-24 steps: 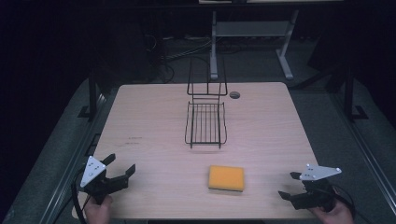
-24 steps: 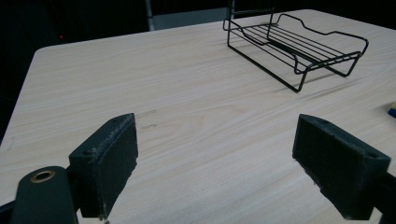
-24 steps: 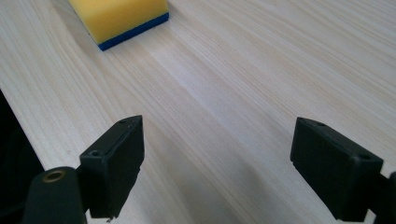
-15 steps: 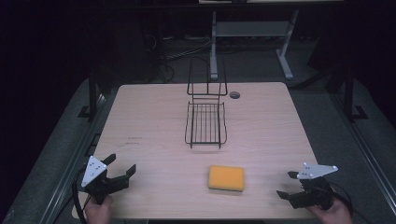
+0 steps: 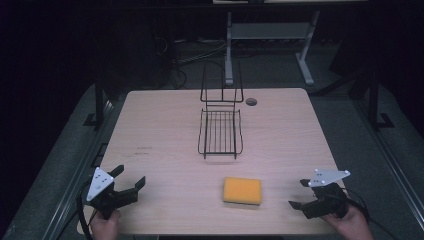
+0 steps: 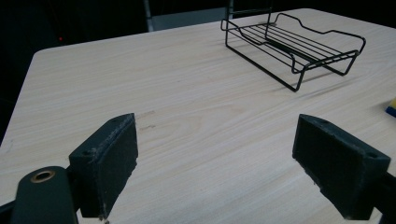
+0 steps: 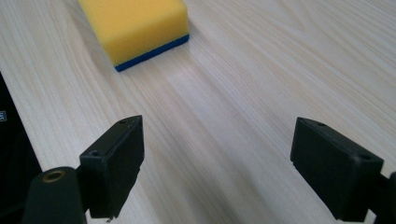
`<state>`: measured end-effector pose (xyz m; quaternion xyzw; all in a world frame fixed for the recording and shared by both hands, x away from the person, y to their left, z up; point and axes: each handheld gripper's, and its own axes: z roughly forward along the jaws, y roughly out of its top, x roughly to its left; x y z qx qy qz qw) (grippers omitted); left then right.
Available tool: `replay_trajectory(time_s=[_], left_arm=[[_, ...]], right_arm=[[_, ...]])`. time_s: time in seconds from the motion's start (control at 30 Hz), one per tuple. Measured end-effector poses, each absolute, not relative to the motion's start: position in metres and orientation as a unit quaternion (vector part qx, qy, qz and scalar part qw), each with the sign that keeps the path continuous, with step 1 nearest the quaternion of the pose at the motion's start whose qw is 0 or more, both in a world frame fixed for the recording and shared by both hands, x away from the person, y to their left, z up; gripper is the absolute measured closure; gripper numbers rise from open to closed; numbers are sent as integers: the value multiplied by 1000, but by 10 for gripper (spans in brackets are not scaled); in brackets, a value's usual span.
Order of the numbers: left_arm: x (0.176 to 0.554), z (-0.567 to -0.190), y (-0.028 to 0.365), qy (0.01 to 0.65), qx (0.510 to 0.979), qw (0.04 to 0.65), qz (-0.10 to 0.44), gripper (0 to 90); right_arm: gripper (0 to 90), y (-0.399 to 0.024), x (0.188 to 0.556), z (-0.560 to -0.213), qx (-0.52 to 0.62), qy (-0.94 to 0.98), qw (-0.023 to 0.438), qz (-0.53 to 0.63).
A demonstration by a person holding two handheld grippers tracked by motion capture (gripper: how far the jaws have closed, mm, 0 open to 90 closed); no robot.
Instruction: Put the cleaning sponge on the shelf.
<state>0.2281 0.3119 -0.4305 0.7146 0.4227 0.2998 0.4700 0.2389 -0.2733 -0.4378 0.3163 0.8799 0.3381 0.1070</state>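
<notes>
A yellow sponge (image 5: 242, 190) with a blue underside lies flat on the tabletop (image 5: 165, 130), near the front edge, long axis running left to right. A black wire rack (image 5: 220, 131) sits farther back. The left gripper (image 5: 131, 184) and right gripper (image 5: 300, 193) both rest spread wide, empty.

My left tool (image 5: 125, 186) at lower left is black with a grey three-cornered plate and a dark trailing cable. My right tool (image 5: 300, 194), lower right, matches it. Up close I see a brass-ringed hole beside each tool's blocky black jaw.
</notes>
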Motion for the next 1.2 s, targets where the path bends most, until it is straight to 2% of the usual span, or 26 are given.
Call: replay_trajectory(time_s=[1.2], left_arm=[[228, -431, 313, 426, 712, 471, 300, 134]], right_arm=[[167, -254, 260, -425, 284, 899, 81, 324]])
